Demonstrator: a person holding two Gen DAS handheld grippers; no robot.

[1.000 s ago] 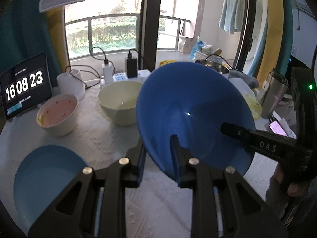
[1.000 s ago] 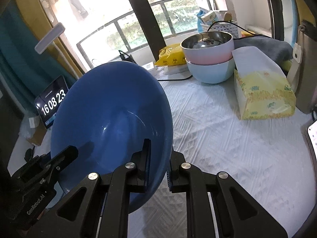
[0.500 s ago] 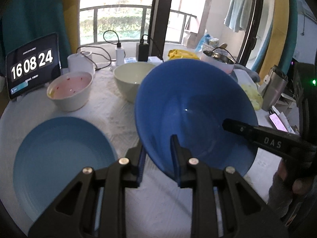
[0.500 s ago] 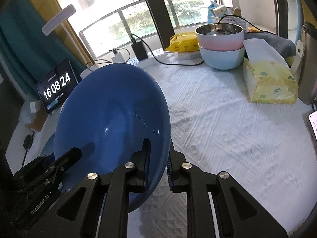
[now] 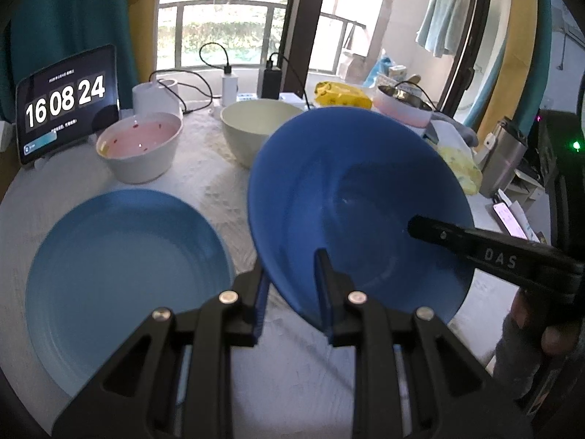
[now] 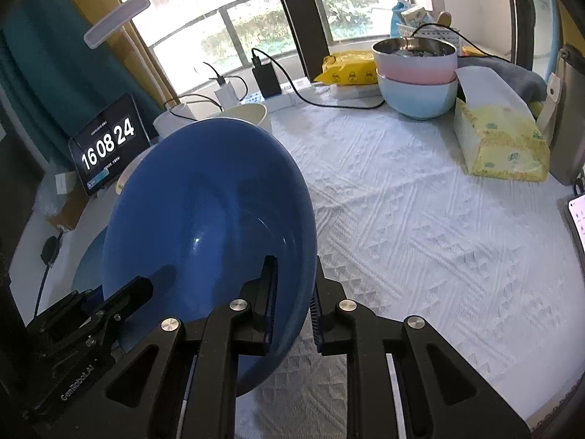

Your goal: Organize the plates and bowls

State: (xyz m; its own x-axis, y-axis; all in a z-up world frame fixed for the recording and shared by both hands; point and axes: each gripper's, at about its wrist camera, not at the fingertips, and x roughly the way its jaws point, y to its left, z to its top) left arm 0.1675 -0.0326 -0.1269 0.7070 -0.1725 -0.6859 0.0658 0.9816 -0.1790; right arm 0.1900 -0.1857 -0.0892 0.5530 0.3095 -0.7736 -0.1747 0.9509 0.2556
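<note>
A deep blue bowl hangs tilted above the white tablecloth, gripped at two places on its rim. My left gripper is shut on the near rim, one finger inside the bowl and one outside. My right gripper straddles the rim on the other side of the blue bowl; its jaws are opening slightly while the pads still seem to touch the wall. Its inner finger lies inside the bowl in the left wrist view. A light blue plate lies flat just left of the bowl.
A white bowl with a pink inside and a cream bowl stand behind the plate. Stacked pink and pale blue bowls and a tissue box sit far right. A clock tablet and chargers line the back. A phone lies at the right edge.
Both grippers have carried the blue bowl toward the light blue plate, which now fills more of the left wrist view. The gap between the right fingers has widened a little.
</note>
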